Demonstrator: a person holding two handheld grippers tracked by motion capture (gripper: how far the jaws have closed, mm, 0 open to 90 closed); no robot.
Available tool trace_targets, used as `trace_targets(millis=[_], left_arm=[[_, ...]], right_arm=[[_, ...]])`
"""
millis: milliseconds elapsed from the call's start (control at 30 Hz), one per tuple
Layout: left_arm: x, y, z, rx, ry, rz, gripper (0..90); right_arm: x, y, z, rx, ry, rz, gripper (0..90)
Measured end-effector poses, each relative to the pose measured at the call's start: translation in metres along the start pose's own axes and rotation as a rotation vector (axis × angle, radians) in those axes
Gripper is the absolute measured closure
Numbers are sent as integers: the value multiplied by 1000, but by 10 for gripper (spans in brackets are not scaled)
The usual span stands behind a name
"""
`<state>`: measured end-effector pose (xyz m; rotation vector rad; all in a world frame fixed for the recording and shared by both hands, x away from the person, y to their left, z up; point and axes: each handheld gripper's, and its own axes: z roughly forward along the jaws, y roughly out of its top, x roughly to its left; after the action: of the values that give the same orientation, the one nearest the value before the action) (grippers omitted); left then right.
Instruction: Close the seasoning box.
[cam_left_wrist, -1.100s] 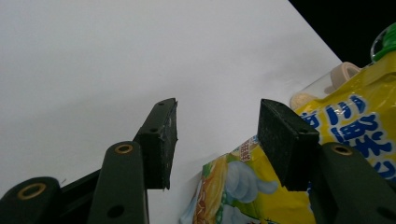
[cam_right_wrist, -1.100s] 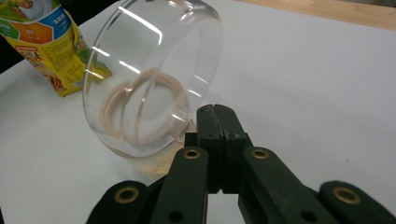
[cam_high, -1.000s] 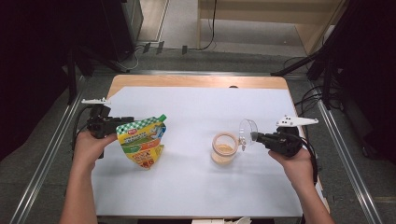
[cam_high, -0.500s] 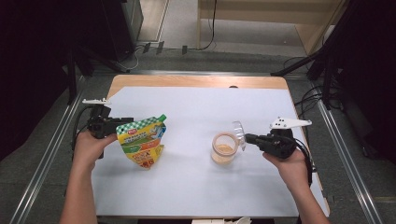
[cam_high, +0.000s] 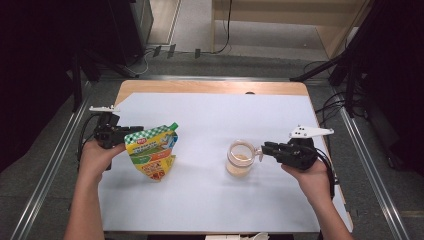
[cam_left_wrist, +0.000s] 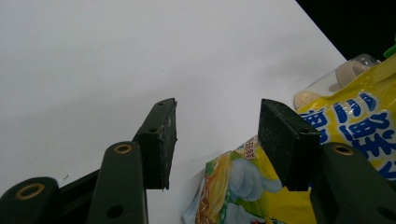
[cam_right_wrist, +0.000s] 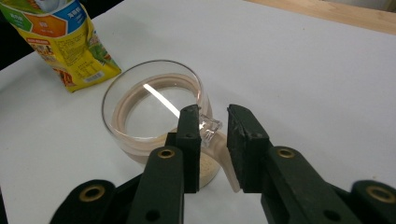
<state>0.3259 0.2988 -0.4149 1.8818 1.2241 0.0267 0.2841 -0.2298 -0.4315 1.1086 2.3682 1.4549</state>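
A: What has changed at the glass mug (cam_high: 240, 159)?

B: A second ago it was tipped in the right gripper (cam_high: 262, 148), lifted off the sheet. Now it stands upright on the white table cover (cam_high: 210, 195), towards the right edge and about midway between the near and far edges, with a pale powder in its bottom.

A: And the grip?

B: The jaws have just been opening. In the right gripper view the clear handle (cam_right_wrist: 208, 127) sits between them with a narrow gap on one side, so the pads no longer squeeze it.

A: The other side?

B: No change. The left gripper (cam_high: 131, 131) holds the yellow pouch (cam_high: 151, 152) by its top edge near the left edge of the cover, and the pouch hangs upright as before, well apart from the mug.
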Motion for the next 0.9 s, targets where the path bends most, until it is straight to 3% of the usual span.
trace_targets(millis=[133, 433, 633, 733, 900], left_arm=[[0, 0, 0, -1, 0, -1, 474], [1, -1, 1, -1, 0, -4, 471], [1, -1, 0, -1, 6, -7, 468], [2, -1, 1, -1, 5, -9, 468], [3, -2, 1, 2, 9, -9, 467]], right_arm=[[-4, -2, -1, -16, -27, -7, 615], [-24, -13, -4, -63, -76, 18, 462], [-34, -20, -2, -55, -86, 48, 415], [-37, -24, -1, -55, -134, 40, 392], [-43, -28, -1, -56, -145, 44, 366]])
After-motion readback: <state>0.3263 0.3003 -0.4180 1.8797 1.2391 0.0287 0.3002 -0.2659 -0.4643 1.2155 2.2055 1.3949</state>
